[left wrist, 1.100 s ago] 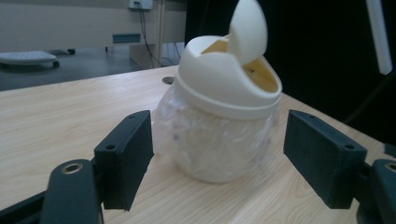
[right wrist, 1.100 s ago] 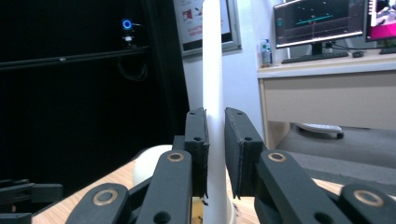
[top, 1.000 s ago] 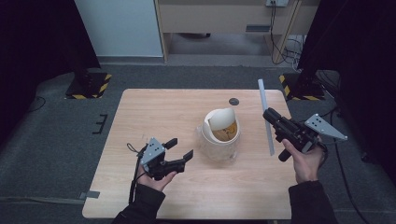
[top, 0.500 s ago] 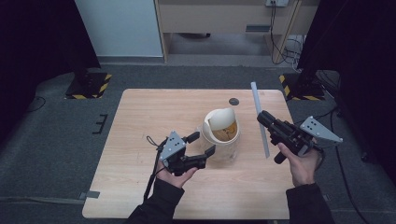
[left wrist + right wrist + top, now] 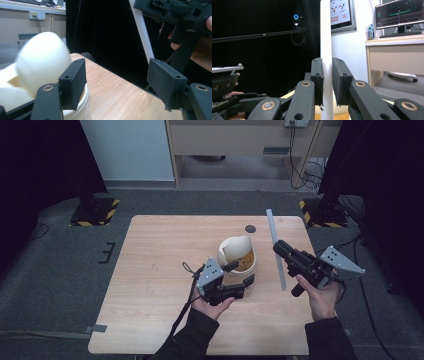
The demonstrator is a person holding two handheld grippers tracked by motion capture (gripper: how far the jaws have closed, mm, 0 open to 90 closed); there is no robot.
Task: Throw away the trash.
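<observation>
A white round cup [image 5: 248, 264] stands right of the table's middle, with cream egg-shaped shell pieces [image 5: 235, 247] sticking out of it. My left gripper [image 5: 241, 273] is open at the cup's near side. In the left gripper view one jaw rests against the cup's rim [image 5: 83, 98] below the rounded cream piece [image 5: 42, 60], and the other jaw stands clear over bare wood. My right gripper [image 5: 279, 248] is shut on a long white stick [image 5: 273, 232], held tilted just right of the cup. The stick [image 5: 325, 30] runs up between the closed jaws. The stick [image 5: 142, 32] also rises behind my left jaws.
A small dark disc [image 5: 250, 228] lies on the wooden table [image 5: 165, 250] behind the cup. Black-and-yellow stand bases [image 5: 95, 211] sit on the floor off both far corners. The left half of the table is bare wood.
My left gripper has moved right across the table up to the cup and stays open. My right gripper has shifted slightly left and forward, still holding the stick.
</observation>
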